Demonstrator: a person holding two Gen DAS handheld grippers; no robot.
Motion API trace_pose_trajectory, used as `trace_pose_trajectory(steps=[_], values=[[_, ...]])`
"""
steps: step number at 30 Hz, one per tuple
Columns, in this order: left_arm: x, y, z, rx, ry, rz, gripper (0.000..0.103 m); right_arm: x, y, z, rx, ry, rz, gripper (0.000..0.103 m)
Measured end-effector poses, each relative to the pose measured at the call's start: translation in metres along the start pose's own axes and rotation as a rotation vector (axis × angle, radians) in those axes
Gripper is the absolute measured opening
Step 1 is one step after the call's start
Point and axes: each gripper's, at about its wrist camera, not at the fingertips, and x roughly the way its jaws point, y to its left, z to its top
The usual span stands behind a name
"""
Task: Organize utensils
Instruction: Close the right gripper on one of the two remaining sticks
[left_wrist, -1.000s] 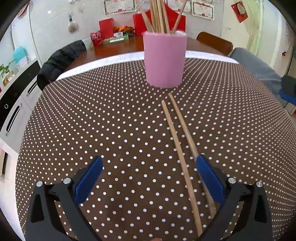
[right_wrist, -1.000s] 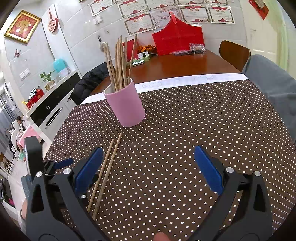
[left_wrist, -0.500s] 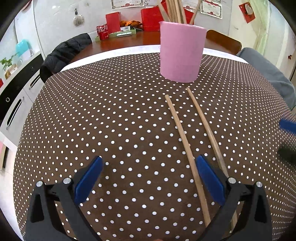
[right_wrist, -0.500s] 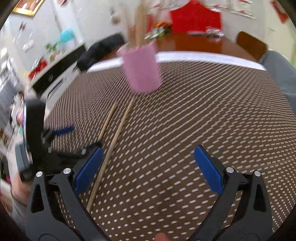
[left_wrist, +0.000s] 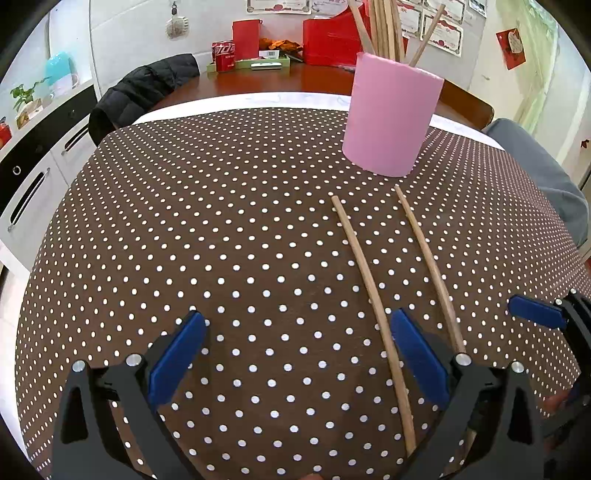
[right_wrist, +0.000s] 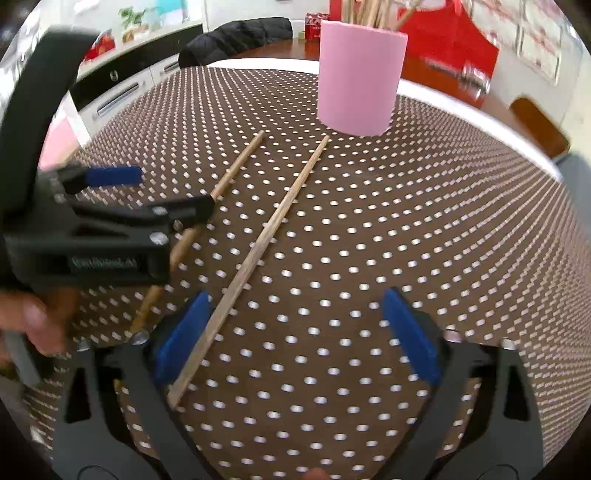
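Two wooden chopsticks lie side by side on the dotted brown tablecloth (left_wrist: 240, 240), tips toward a pink cup (left_wrist: 391, 118) that holds several more chopsticks. In the left wrist view the left chopstick (left_wrist: 369, 295) runs between my open left gripper's (left_wrist: 295, 354) jaws, close to the right pad; the right chopstick (left_wrist: 432, 273) lies outside it. In the right wrist view my open right gripper (right_wrist: 295, 332) is low over the table, and the right chopstick (right_wrist: 258, 254) ends just inside its left pad. The left chopstick (right_wrist: 236, 173) passes under my left gripper (right_wrist: 110, 206) there. The pink cup (right_wrist: 360, 74) stands beyond.
A wooden table behind holds red boxes (left_wrist: 332, 40) and a tray. A black jacket (left_wrist: 144, 88) hangs on a chair at the left, cabinets (left_wrist: 33, 177) further left. A grey-clad leg (left_wrist: 535, 173) is at the right table edge.
Both grippers have come lower and nearer the two loose chopsticks. The right gripper swung left, so the right chopstick now lies at its left pad. The left gripper shifted left around the left chopstick.
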Motion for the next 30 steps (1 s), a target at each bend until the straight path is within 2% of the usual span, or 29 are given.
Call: trace_pose_trajectory(steps=[2, 5, 7, 9, 12, 15, 16, 18, 19, 20, 21, 24, 25, 26, 27, 28, 30], values=[[0.001, -0.002, 0.002, 0.014, 0.005, 0.003, 0.099, -0.004, -0.006, -0.002, -0.007, 0.007, -0.002, 0.070], [0.005, -0.010, 0.006, 0.060, 0.018, 0.015, 0.099, -0.008, -0.023, -0.002, -0.027, 0.046, 0.003, 0.068], [0.007, -0.018, 0.008, 0.086, 0.026, 0.014, 0.099, -0.009, -0.036, 0.001, -0.028, 0.074, 0.026, 0.061], [0.008, -0.024, 0.013, 0.115, 0.038, 0.006, 0.099, -0.009, -0.045, 0.007, -0.033, 0.085, 0.018, 0.061], [0.010, -0.032, 0.020, 0.149, 0.044, 0.009, 0.099, -0.002, -0.053, 0.023, -0.022, 0.094, 0.068, 0.061], [0.015, -0.032, 0.027, 0.150, 0.054, 0.006, 0.092, 0.014, -0.048, 0.039, -0.035, 0.099, 0.105, 0.060], [0.015, -0.029, 0.030, 0.135, 0.049, 0.001, 0.086, 0.018, -0.046, 0.043, -0.039, 0.096, 0.101, 0.058], [0.016, -0.025, 0.034, 0.127, 0.055, -0.007, 0.082, 0.023, -0.044, 0.049, -0.052, 0.082, 0.073, 0.045], [0.015, -0.025, 0.035, 0.132, 0.053, -0.007, 0.080, 0.024, -0.042, 0.051, -0.063, 0.077, 0.055, 0.031], [0.014, -0.025, 0.035, 0.139, 0.052, -0.012, 0.075, 0.024, -0.041, 0.051, -0.069, 0.074, 0.054, 0.025], [0.013, -0.026, 0.034, 0.148, 0.047, -0.019, 0.073, 0.024, -0.039, 0.051, -0.080, 0.075, 0.058, 0.022], [0.009, -0.031, 0.033, 0.170, 0.043, -0.036, 0.057, 0.022, -0.030, 0.045, -0.150, 0.072, 0.041, 0.017], [0.009, -0.034, 0.033, 0.176, 0.042, -0.037, 0.048, 0.021, -0.030, 0.044, -0.155, 0.074, 0.044, 0.015], [0.007, -0.037, 0.034, 0.188, 0.041, -0.042, 0.034, 0.020, -0.031, 0.043, -0.156, 0.075, 0.047, 0.010], [0.006, -0.038, 0.034, 0.195, 0.044, -0.049, 0.028, 0.020, -0.032, 0.042, -0.157, 0.077, 0.048, 0.007], [0.006, -0.040, 0.035, 0.203, 0.049, -0.055, 0.012, 0.019, -0.034, 0.042, -0.154, 0.081, 0.050, 0.006], [0.006, -0.043, 0.037, 0.220, 0.057, -0.059, 0.007, 0.018, -0.037, 0.042, -0.137, 0.083, 0.062, 0.006]])
